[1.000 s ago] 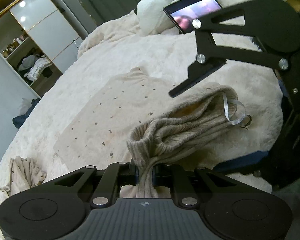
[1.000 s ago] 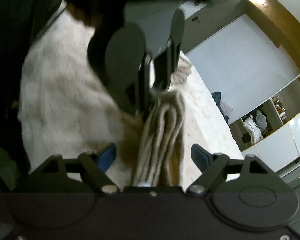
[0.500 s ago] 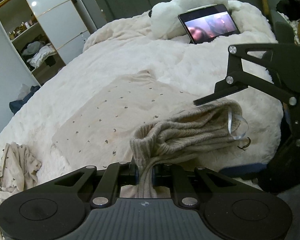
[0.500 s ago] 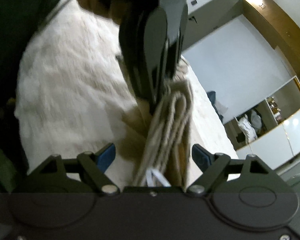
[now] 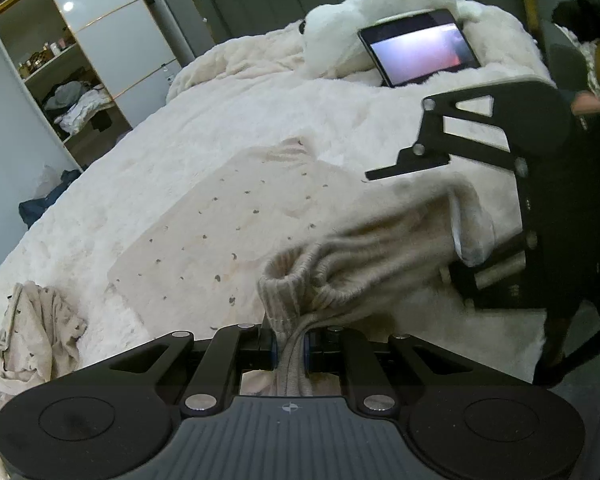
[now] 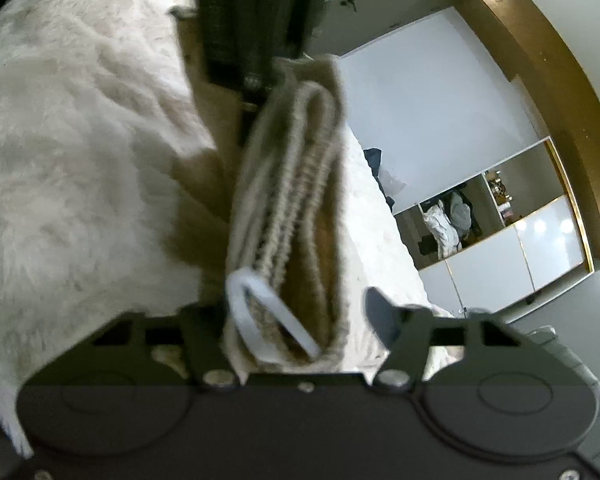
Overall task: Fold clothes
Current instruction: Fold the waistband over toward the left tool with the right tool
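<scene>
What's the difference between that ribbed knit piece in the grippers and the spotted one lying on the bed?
The ribbed knit garment is bunched into thick folds and held above the bed; the spotted garment lies flat on the blanket, spread out. The knit is plain with chunky ribbing; the flat one is smooth with small dark marks. The left gripper is shut on the knit; nothing grips the spotted one. Both are pale beige.
</scene>
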A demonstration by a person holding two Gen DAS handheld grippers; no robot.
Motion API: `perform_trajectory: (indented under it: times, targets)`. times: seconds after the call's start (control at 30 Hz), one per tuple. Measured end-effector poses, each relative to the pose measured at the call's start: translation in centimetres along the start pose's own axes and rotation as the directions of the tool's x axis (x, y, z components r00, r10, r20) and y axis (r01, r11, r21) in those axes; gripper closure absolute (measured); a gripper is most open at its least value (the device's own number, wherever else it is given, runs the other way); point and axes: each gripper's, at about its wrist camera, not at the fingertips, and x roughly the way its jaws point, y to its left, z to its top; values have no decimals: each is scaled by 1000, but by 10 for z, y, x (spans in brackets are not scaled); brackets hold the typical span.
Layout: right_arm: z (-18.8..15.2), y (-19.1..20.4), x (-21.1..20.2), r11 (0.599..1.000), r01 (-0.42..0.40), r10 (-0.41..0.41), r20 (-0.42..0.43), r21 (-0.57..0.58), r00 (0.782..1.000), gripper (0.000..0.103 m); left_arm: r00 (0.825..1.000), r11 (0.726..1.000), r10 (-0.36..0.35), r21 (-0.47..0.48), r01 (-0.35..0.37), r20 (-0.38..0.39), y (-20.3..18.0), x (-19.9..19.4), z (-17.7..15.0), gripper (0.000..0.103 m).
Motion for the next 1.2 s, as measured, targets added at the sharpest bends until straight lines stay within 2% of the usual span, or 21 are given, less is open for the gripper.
perform_trajectory:
  times: [0.07,0.17,0.27,0.33,0.43,0.5,0.6,0.77,0.83,0.9,0.93,0.97,1.0,1.03,1.07,1.13,1.2]
  targets:
    - [-3,-6,0,999,-35,35,10,-4,999,80,1000,998,-1,57,2,-5,-10,0,-5,94]
    - [-9,-13,-7,995,-94,96,32,-39,995,84,1000,990,-7,141,10,-19,-24,-4,-10,96]
    - [-14,-27,-29,980,-164,173,77,-108,982,85,998,985,-55,166,57,-14,-31,-21,-11,97]
    - [-15,-38,-51,965,-214,231,101,-155,968,85,995,980,-100,173,101,-10,-33,-38,-10,97]
    - [-11,-54,-93,915,-332,362,101,-229,927,85,978,957,-205,202,207,-29,-44,-73,-7,97]
    - [-8,-64,-111,873,-422,453,86,-244,887,84,967,945,-253,205,256,-44,-49,-85,-7,96]
    - [-7,-80,-102,798,-573,591,63,-185,804,84,952,934,-296,186,305,-72,-45,-82,-6,96]
    - [3,-136,-28,726,-680,687,55,-102,725,83,943,938,-323,108,330,-80,16,-46,24,96]
    - [11,-170,19,658,-752,753,37,-51,657,82,936,934,-341,84,348,-89,43,-29,39,96]
    - [18,-195,65,584,-812,812,15,8,584,82,909,912,-403,42,408,-105,84,1,58,96]
    - [20,-204,88,546,-837,838,1,42,546,82,889,893,-445,21,450,-104,103,15,64,96]
    - [23,-213,110,508,-858,861,-10,74,509,81,860,866,-499,-15,500,-106,128,39,69,96]
    - [23,-215,124,490,-867,871,-10,96,491,81,844,852,-524,-50,521,-114,144,57,69,96]
    - [23,-219,151,458,-878,887,-7,136,462,81,828,836,-548,-86,541,-122,159,76,70,96]
    - [20,-220,171,443,-882,894,-10,161,447,81,813,823,-568,-118,556,-127,173,93,70,96]
    - [15,-222,211,412,-887,908,-16,211,418,81,794,802,-593,-179,569,-133,193,125,65,96]
    - [8,-212,252,394,-882,917,-36,258,398,80,786,788,-603,-251,562,-136,208,159,57,92]
